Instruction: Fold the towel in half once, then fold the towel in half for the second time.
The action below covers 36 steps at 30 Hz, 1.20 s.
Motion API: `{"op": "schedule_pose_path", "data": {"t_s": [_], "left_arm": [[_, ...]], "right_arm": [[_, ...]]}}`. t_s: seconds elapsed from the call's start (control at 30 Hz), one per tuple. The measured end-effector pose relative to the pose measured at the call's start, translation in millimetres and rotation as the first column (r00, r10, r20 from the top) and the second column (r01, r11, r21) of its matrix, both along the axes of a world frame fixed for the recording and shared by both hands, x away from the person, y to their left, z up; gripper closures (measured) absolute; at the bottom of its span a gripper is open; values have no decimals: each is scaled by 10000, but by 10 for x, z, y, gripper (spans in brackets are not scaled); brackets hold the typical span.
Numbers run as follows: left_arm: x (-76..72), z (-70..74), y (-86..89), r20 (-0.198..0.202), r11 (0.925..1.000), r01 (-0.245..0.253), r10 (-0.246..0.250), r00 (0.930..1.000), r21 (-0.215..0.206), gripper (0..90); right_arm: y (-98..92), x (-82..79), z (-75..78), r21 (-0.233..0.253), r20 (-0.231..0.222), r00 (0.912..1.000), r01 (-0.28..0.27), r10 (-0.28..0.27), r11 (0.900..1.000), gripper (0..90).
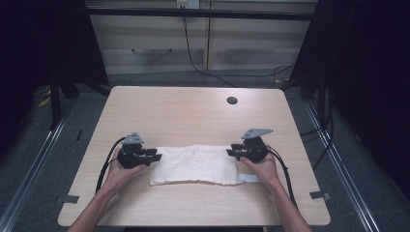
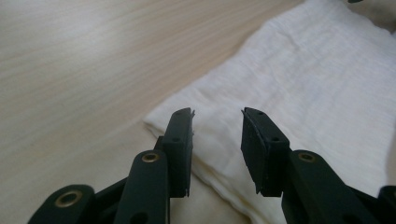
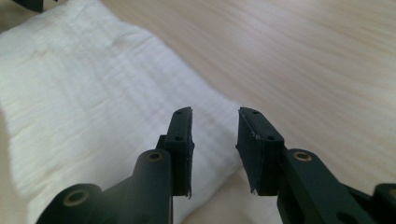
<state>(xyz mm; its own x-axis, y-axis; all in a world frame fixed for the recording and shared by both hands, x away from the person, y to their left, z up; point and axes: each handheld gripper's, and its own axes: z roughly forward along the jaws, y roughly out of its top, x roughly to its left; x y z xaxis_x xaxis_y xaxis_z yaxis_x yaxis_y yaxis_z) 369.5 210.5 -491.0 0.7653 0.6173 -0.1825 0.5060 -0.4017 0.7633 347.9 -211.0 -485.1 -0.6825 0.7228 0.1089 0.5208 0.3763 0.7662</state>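
Observation:
A white folded cloth (image 1: pixel 196 164) lies flat on the wooden table (image 1: pixel 193 111), near its front edge. My left gripper (image 1: pixel 155 155) sits at the cloth's left end, open, its jaws hovering over the cloth's corner (image 2: pixel 187 107) with nothing between them. At the cloth's right end my right gripper (image 1: pixel 231 152) is open too, its jaws above the cloth's far right corner (image 3: pixel 219 112). The cloth (image 2: pixel 303 84) spreads away from the left jaws, and the same cloth (image 3: pixel 84 93) stretches to the left of the right jaws. A small white tab (image 1: pixel 250 178) sticks out at the cloth's front right.
A dark round hole (image 1: pixel 232 100) marks the table's far right part. Beyond the table are pale cabinets (image 1: pixel 203 38) and hanging cables (image 1: pixel 193 58). Bare wood lies behind and in front of the cloth.

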Motion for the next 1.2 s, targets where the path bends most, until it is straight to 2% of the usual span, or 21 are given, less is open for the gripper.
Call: {"op": "schedule_pose_path", "data": {"t_s": [0.1,0.13,0.17,0.2,0.23,0.3,0.4,0.53,0.6,0.67,0.73,0.77,0.8,0.9,0.97,1.03,1.1,1.2], "left_arm": [[109,-1,-7,-94,9995,-265,264,9996,-173,637],[109,-1,-7,-94,9995,-265,264,9996,-173,635],[166,-9,-17,-251,9991,-307,300,9992,-286,634],[194,-11,-18,-179,9995,-300,298,9994,-80,632],[194,-11,-18,-179,9995,-300,298,9994,-80,632],[240,-20,-20,-310,9985,-425,415,9987,-337,631],[328,-56,-23,-507,9982,-520,505,9974,-288,620],[335,-105,-3,-617,9974,-622,598,9963,-371,612],[337,-115,14,-595,9977,-628,612,9963,-247,603],[321,-112,27,-570,9961,-764,739,9956,-434,588],[308,-108,31,-504,9956,-858,838,9952,-384,569],[292,-115,29,-496,9970,-756,747,9960,-167,563],[288,-115,32,-505,9972,-733,725,9961,-137,554],[297,-118,40,-525,9962,-845,833,9951,-204,526],[314,-132,40,-619,9963,-848,838,9946,-135,509],[329,-149,47,-634,9963,-858,855,9943,-8,498],[343,-171,78,-789,9964,-823,802,9936,-227,501],[359,-171,94,-802,9958,-881,859,9931,-240,495]], "right_arm": [[-14,131,13,84,26,9996,266,-267,9996,671],[-14,131,13,84,26,9996,266,-267,9996,671],[-10,195,16,170,-70,9993,362,-361,9992,668],[-9,216,7,180,-107,9995,315,-314,9993,667],[-9,216,7,180,-107,9995,315,-314,9993,667],[-10,261,-40,119,-378,9988,323,-318,9994,655],[-46,307,-120,342,-694,9971,325,-300,9989,642],[-26,316,-199,222,-841,9963,164,-145,9996,638],[-11,304,-209,189,-852,9962,214,-197,9996,638],[-2,299,-218,151,-844,9963,170,-157,9997,640],[1,292,-219,64,-833,9964,148,-142,9999,642],[0,280,-223,-39,-821,9965,128,-131,9999,645],[-4,279,-225,30,-830,9964,156,-153,9999,650],[-12,261,-231,14,-789,9968,165,-164,9999,710],[-9,263,-242,81,-739,9973,12,-6,10000,806],[-9,273,-246,225,-872,9962,-60,80,9997,872],[-15,285,-262,506,-872,9959,-195,239,9985,878],[-12,282,-260,525,-901,9957,-160,207,9985,882]]}}
